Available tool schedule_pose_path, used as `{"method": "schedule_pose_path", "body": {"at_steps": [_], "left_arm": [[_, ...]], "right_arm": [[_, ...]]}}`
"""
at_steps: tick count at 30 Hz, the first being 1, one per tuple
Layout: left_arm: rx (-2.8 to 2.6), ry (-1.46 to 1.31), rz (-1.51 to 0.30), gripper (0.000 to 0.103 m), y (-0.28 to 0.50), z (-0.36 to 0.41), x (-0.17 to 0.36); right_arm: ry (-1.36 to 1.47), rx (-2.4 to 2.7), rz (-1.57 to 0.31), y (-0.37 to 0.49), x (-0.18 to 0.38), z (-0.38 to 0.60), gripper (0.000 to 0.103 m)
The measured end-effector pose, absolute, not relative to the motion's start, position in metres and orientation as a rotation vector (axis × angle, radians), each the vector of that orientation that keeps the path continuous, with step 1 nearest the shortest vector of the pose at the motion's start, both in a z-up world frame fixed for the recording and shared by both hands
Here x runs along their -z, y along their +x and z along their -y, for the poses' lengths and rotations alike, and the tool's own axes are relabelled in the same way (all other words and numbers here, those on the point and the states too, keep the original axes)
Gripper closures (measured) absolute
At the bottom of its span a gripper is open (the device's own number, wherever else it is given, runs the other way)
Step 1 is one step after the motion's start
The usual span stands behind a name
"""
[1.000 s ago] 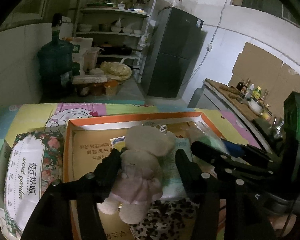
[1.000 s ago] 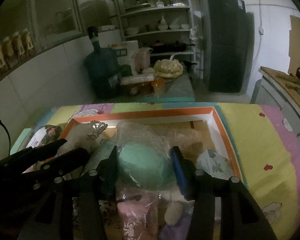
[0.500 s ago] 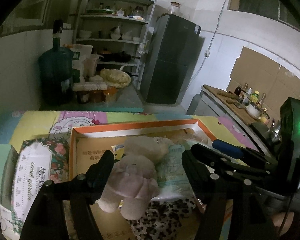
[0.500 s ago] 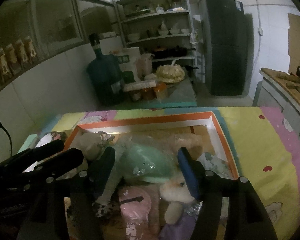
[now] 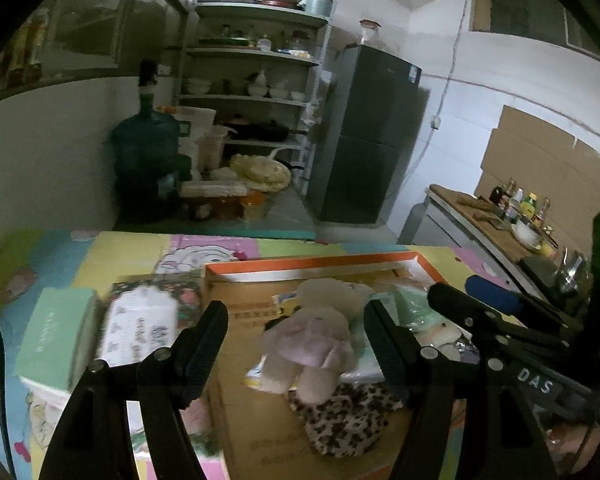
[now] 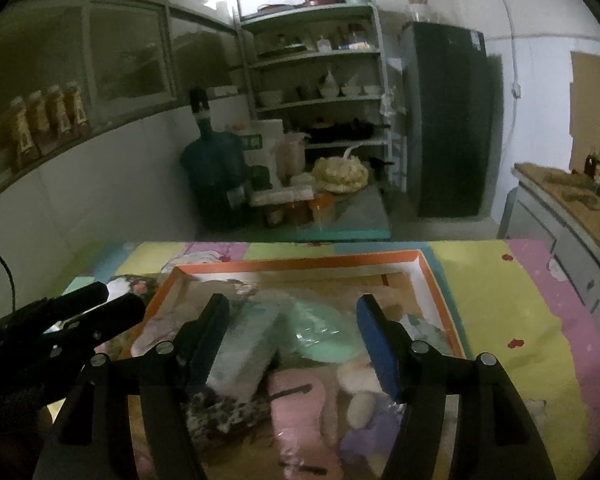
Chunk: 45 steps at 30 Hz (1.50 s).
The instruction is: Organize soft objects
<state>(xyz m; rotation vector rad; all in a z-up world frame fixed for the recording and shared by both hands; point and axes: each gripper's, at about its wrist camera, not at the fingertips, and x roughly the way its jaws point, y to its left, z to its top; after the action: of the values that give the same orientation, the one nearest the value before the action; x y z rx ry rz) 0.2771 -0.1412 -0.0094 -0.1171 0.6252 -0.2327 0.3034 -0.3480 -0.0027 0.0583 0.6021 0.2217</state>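
Observation:
An orange-rimmed cardboard box (image 5: 312, 263) (image 6: 300, 262) lies on the colourful mat and holds soft things. A beige plush bear in a pink dress (image 5: 320, 340) lies in it on a leopard-print cloth (image 5: 348, 420). My left gripper (image 5: 296, 340) is open and raised above the bear, empty. A green item in clear plastic (image 6: 324, 332) lies in the box beside a pale blue pack (image 6: 244, 352) and a pink pouch (image 6: 300, 412). My right gripper (image 6: 292, 340) is open above the green item, empty.
A floral tissue pack (image 5: 148, 320) and a mint-green box (image 5: 56, 340) lie left of the orange box. Behind the mat stand a water jug (image 5: 146, 160), shelves with dishes (image 5: 256, 92) and a dark fridge (image 5: 368, 136). A counter with bottles (image 5: 516, 212) is at right.
Both grippers opened and pulled back and up. The left let go of the plush bear, the right let go of the green wrapped item; both now lie in the box.

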Motion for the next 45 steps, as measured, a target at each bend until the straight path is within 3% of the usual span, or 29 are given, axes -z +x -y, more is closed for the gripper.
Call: {"method": "schedule_pose_path", "body": {"at_steps": [20, 24, 45], "left_arm": [[0.103, -0.032, -0.494, 0.033, 0.197, 0.089, -0.016], [0.101, -0.031, -0.485, 0.033, 0.183, 0.080, -0.019], [0.075, -0.001, -0.461, 0.033, 0.097, 0.045, -0.010]], "right_arm": [[0.014, -0.115, -0.498, 0.215, -0.019, 0.288, 0.034], [0.005, -0.099, -0.490, 0.196, -0.021, 0.276, 0.029], [0.015, -0.058, -0.450, 0.110, -0.017, 0.215, 0.029]]}}
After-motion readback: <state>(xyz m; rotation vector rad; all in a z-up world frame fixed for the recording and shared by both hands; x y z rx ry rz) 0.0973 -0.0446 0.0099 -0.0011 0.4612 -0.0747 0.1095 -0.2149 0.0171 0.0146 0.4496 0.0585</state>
